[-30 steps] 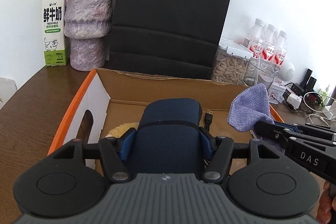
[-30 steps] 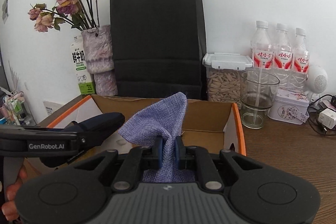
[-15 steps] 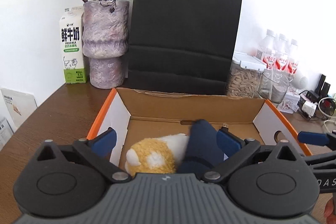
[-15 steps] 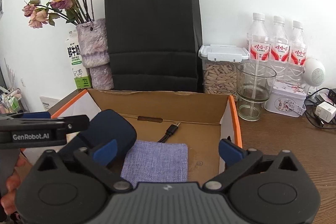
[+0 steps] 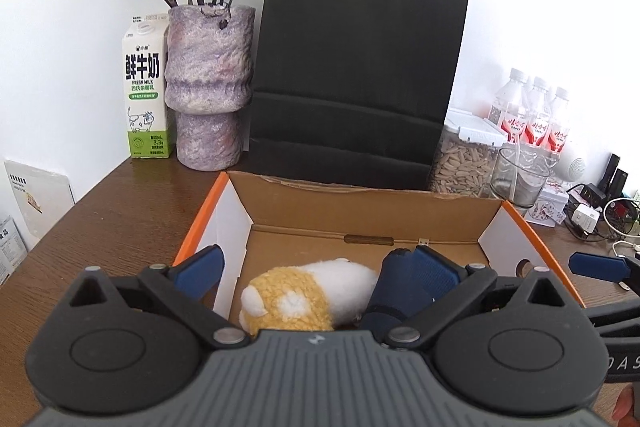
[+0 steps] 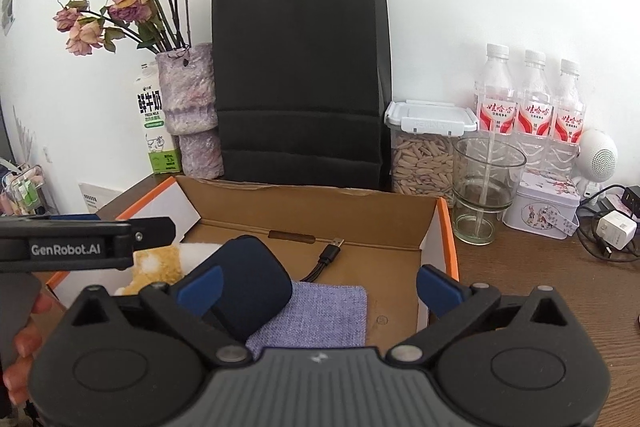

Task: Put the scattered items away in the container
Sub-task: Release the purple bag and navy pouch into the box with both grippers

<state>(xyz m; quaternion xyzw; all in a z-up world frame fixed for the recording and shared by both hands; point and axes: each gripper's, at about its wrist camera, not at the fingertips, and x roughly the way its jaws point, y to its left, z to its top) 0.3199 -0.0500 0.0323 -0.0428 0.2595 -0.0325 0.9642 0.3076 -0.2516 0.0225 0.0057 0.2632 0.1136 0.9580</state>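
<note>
Hovering with fingers spread wide and empty over the cardboard box, where the navy pouch, purple cloth and plush toy lie, the left gripper and right gripper could snag a box wall when withdrawing.

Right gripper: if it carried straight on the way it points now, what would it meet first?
Most likely the purple cloth on the cardboard box floor, right between the right gripper open jaws; depth is uncertain, and the navy case sits close left.
</note>
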